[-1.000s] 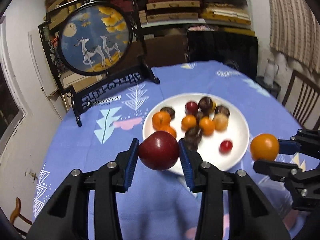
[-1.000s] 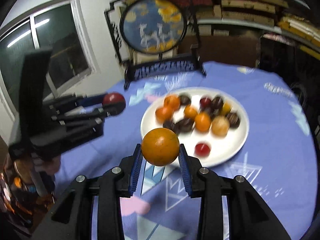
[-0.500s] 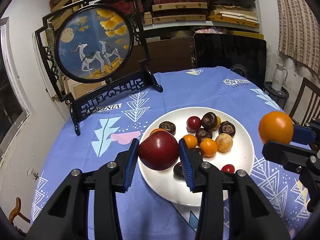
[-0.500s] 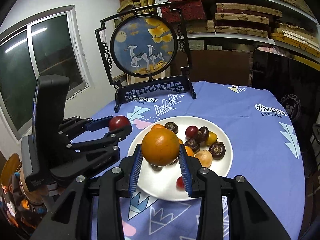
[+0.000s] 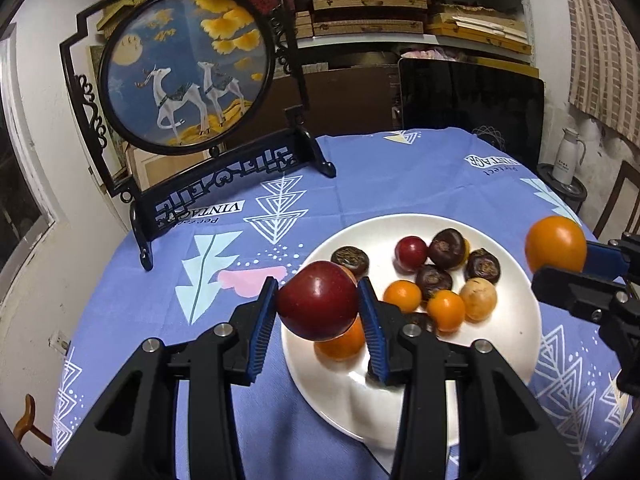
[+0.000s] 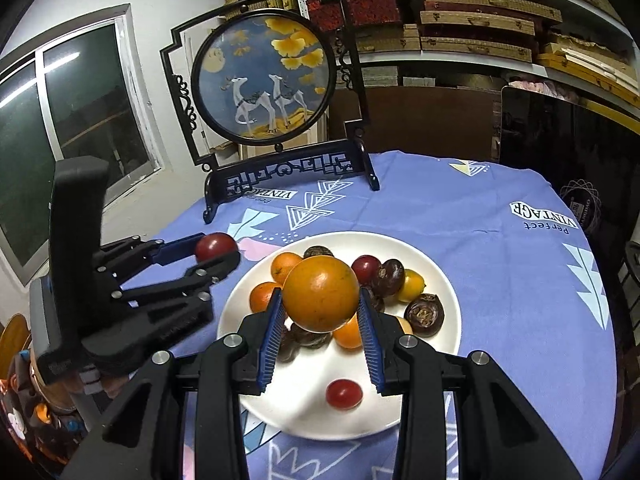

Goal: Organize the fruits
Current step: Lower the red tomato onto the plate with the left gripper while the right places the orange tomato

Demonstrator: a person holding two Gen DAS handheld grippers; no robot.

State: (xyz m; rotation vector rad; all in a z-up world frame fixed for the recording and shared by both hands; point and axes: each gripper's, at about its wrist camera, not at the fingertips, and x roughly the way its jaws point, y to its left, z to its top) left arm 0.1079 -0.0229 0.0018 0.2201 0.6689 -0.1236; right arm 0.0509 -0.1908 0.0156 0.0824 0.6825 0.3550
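Both grippers have drawn back from the white plate (image 5: pixel 516 320), which now lies farther ahead. The left gripper (image 5: pixel 319 307) fingers clamp a red apple (image 5: pixel 318 306). The right gripper (image 6: pixel 321 295) fingers clamp an orange (image 6: pixel 321 294).

I see a round table under a blue patterned tablecloth (image 5: pixel 400 176). On the cloth stands a white plate (image 5: pixel 516 292) with small fruits on it, and behind it a black carved stand (image 5: pixel 224 184) holding a round deer picture, near the far edge.
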